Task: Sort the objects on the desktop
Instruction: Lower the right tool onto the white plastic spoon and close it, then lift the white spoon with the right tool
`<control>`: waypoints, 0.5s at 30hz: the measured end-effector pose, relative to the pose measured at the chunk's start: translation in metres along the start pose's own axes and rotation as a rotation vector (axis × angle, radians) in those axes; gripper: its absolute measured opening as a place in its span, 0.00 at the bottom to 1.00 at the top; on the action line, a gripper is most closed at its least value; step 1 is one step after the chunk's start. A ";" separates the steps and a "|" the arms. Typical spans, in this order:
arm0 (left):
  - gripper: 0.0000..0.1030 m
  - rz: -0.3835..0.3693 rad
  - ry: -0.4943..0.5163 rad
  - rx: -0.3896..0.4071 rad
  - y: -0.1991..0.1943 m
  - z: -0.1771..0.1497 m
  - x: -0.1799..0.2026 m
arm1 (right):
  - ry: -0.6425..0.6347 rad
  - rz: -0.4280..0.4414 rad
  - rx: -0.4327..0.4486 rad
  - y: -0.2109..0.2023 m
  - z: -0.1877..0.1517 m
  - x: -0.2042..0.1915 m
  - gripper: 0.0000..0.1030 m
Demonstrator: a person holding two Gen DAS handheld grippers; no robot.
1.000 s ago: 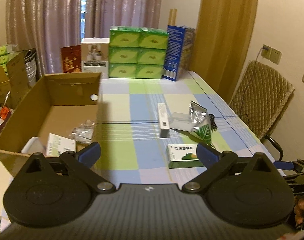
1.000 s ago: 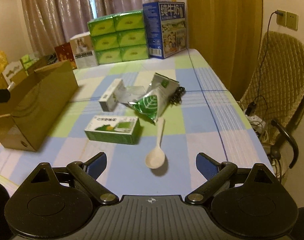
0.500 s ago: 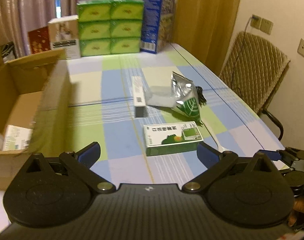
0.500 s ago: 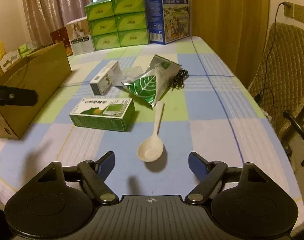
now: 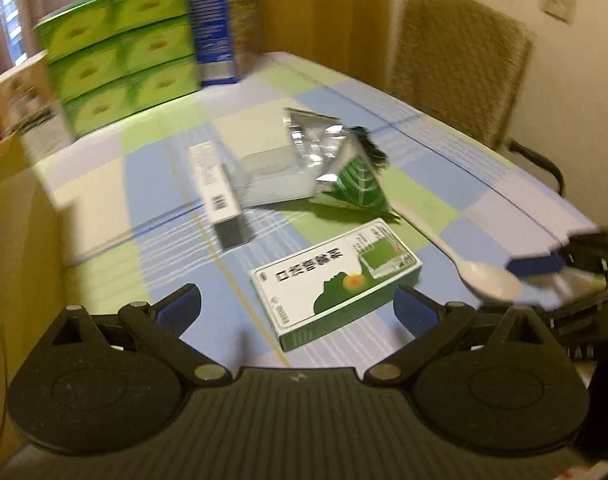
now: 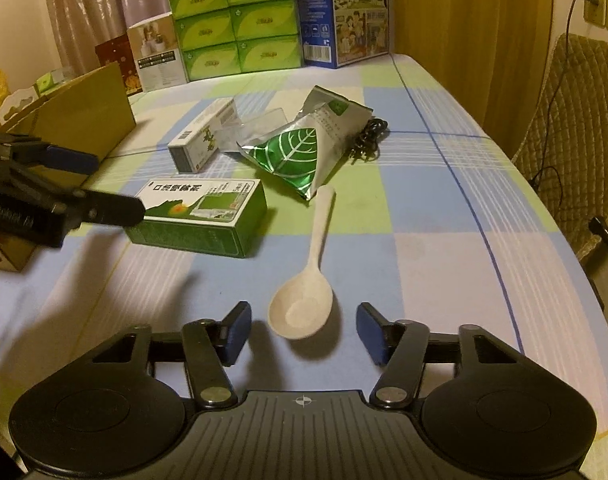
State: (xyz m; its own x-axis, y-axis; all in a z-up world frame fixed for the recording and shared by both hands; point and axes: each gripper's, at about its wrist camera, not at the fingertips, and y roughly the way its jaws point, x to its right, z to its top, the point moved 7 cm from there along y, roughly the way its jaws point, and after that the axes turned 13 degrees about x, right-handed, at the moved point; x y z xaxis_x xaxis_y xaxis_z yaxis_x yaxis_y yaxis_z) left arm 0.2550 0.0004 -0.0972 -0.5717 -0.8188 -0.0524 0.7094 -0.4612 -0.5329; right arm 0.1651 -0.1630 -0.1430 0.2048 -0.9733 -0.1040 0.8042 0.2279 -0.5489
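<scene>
A white spoon (image 6: 308,284) lies on the checked tablecloth, bowl toward me. My right gripper (image 6: 306,330) hangs low over it, its jaws closing with the bowl between the blue pads (image 6: 237,328), which do not touch it. A green and white medicine box (image 5: 336,280) lies flat just ahead of my left gripper (image 5: 295,306), which is open and holds nothing. In the right wrist view the left gripper (image 6: 99,184) comes in from the left, beside that box (image 6: 199,212). The spoon (image 5: 464,264) shows at the right of the blurred left wrist view.
Behind lie a green leaf foil pouch (image 6: 304,148), a long white box (image 6: 203,134), a clear packet and a black cable (image 6: 368,136). A cardboard box (image 6: 75,116) stands at the left. Stacked green cartons (image 6: 235,28) and a blue carton (image 6: 344,12) line the far edge. A padded chair (image 6: 576,120) is at the right.
My left gripper has dropped, rolled and swung right, from over the cardboard box to the green medicine box. My right gripper has sunk toward the spoon and its jaws have narrowed.
</scene>
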 end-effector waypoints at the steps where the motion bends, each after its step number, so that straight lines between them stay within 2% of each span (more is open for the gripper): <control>1: 0.98 -0.028 0.029 0.010 0.002 -0.001 0.001 | -0.001 -0.003 0.002 0.001 0.001 0.000 0.48; 3: 0.98 -0.063 0.075 0.007 0.007 -0.003 0.003 | -0.008 -0.013 0.006 0.003 0.002 0.000 0.33; 4: 0.98 -0.082 0.089 0.000 0.011 -0.006 0.004 | -0.016 -0.020 0.007 0.004 0.002 0.000 0.29; 7: 0.97 -0.115 0.127 -0.017 0.020 -0.011 0.007 | -0.016 -0.025 0.007 0.005 0.003 0.000 0.29; 15: 0.97 -0.134 0.212 -0.016 0.043 -0.013 0.009 | -0.009 -0.023 0.002 0.005 0.004 0.001 0.29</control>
State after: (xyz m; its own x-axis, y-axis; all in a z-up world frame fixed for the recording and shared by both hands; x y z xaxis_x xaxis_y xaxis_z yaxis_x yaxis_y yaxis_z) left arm 0.2748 -0.0226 -0.1317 -0.7353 -0.6597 -0.1552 0.6156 -0.5542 -0.5603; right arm 0.1716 -0.1624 -0.1428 0.1911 -0.9780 -0.0841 0.8101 0.2055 -0.5490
